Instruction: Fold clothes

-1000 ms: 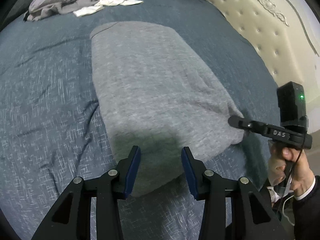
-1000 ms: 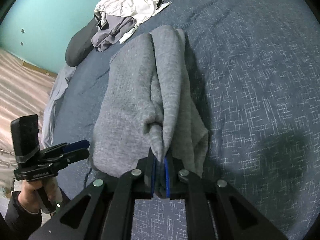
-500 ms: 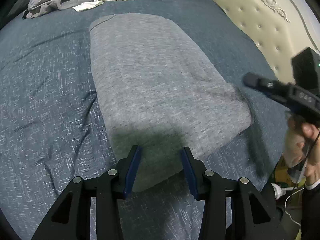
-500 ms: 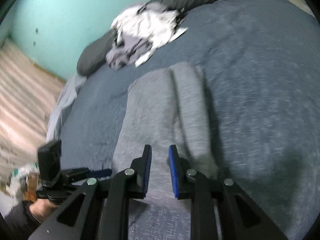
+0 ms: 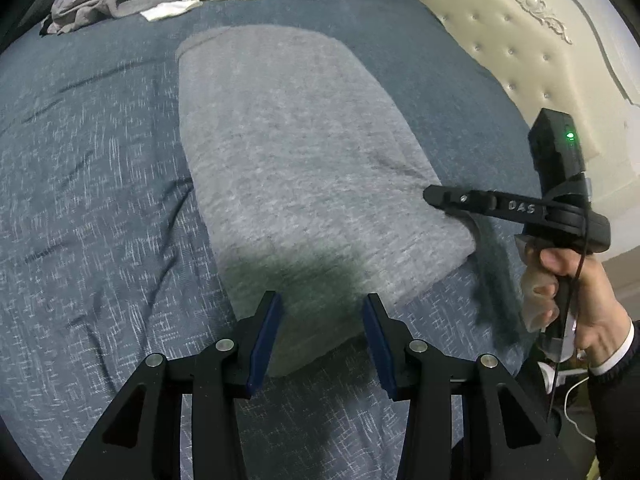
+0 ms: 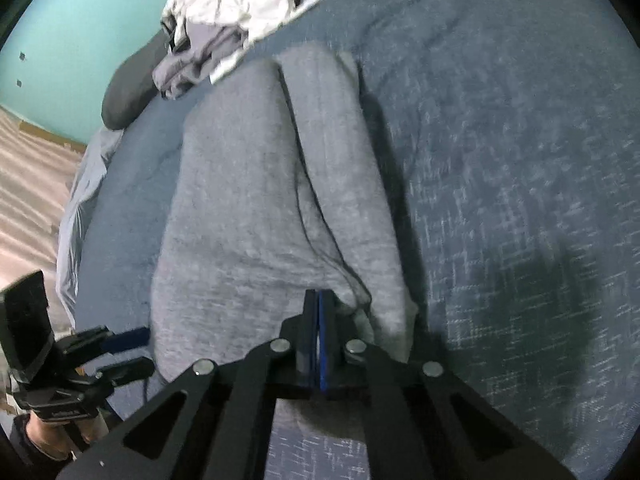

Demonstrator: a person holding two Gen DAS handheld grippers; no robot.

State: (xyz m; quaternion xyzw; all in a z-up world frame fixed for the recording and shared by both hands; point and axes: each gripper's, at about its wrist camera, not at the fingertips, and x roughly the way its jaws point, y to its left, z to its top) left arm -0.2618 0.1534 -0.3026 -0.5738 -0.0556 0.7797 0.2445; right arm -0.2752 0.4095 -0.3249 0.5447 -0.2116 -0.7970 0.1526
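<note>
Right claw point(image 6: 319, 300) clenched, seemingly pinching nothing, over grey garment point(image 6: 248, 208) edge, left claw point(image 5: 320, 312) released above its near end, on bed point(image 5: 88, 184).

Bed covered by a dark blue flecked bedspread point(image 5: 100, 220). Cream tufted headboard point(image 5: 520, 40) with carved ornament stood at the right. Far wall point(image 6: 80, 12) was turquoise. Dark pillow point(image 6: 128, 92) lay at the bed's far left edge. Floor point(image 6: 28, 184) pale, striped.

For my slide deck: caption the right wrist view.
Shut right gripper over the folded grey garment on a blue bedspread.
</note>
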